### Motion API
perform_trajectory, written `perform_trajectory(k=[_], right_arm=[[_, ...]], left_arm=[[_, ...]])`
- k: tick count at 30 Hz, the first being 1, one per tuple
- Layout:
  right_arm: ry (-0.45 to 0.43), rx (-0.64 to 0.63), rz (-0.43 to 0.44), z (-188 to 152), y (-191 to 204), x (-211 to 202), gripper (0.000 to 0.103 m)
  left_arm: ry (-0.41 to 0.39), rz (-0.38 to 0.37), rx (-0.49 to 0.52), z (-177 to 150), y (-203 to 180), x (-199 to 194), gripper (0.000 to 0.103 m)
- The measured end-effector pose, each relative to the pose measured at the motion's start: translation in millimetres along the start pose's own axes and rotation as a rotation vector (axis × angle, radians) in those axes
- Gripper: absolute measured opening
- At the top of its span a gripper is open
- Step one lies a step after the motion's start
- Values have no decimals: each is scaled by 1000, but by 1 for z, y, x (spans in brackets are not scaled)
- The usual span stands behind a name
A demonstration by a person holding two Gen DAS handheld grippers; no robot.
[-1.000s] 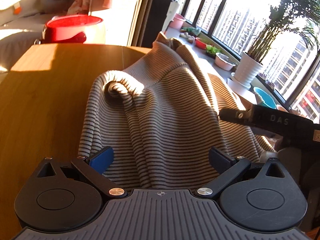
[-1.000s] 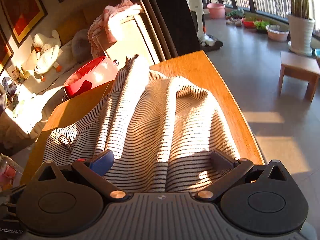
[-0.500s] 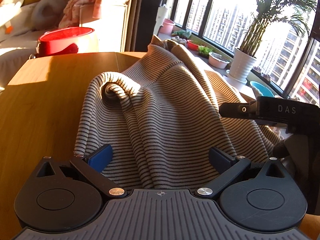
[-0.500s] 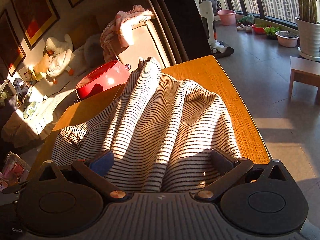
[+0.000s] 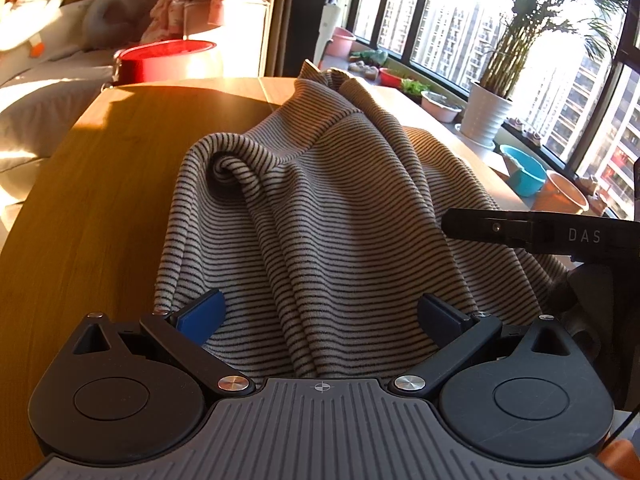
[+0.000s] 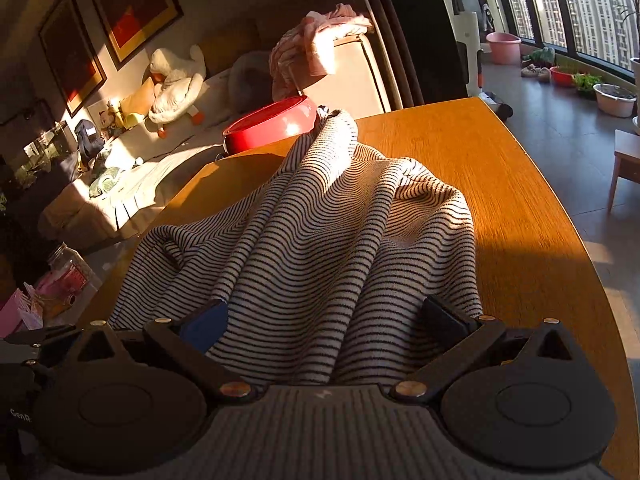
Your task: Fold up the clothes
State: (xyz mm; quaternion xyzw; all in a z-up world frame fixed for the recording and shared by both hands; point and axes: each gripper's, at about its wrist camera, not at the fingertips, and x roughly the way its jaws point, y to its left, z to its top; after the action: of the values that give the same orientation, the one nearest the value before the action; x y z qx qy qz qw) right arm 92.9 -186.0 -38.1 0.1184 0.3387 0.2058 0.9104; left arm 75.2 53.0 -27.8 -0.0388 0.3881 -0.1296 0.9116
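A grey, dark-striped knit garment (image 5: 340, 208) lies bunched on the wooden table (image 5: 100, 200), rising to a peak at its far end. One rolled fold (image 5: 224, 168) sits at its left side. My left gripper (image 5: 320, 312) is at the garment's near edge, jaws wide apart, with cloth filling the gap and covering the tips of the blue fingers (image 5: 200, 314). In the right wrist view the same garment (image 6: 320, 240) fills the gap of my right gripper (image 6: 324, 320), whose jaws also stand wide apart. The right gripper's black body (image 5: 540, 232) shows at the right of the left wrist view.
A red bowl (image 6: 272, 124) stands beyond the table's far edge, with a sofa, a plush toy (image 6: 176, 80) and pink laundry (image 6: 320, 40) behind it. A potted plant (image 5: 488, 116) and basins line the windows. The table's right edge (image 6: 560, 216) drops to the floor; a small stool (image 6: 628, 160) stands there.
Both views have swung and drawn back a little, so more table and room show. The garment stands more tented toward its far peak. Both pairs of jaws remain wide apart.
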Motion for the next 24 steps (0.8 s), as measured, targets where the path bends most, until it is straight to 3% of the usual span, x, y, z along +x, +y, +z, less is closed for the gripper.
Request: perform_trajectory(k=[4,9,12,14,16,19,23,24], right_arm=[[9,-13,-9,-9,2,-14,103],[-9,-51,-82,-9,11,-27,102],[-81,-139,-126,-2,23,-39,86],[-121,-176,-136,5,28,-44,64],[-129,-178,-127,14,29,-43,49],[-107,-170,-132,21,29,-27,49],[11,-159,-169,10,20,5,48],[5,-165,-169,6,19,6,48]], left_arm=[[23,-5,4,-12,1,-16,103],[17,-11,-22,-8,6,-19,103],[2,-8,-29,-7,7,-21,103],[-21,1,-16,-3,8,-22,103],[-34,16,-15,-1,10,-21,102],[-54,37,-12,2,12,-21,100],[-80,67,-9,5,15,-20,96],[-86,74,-8,6,16,-19,96]])
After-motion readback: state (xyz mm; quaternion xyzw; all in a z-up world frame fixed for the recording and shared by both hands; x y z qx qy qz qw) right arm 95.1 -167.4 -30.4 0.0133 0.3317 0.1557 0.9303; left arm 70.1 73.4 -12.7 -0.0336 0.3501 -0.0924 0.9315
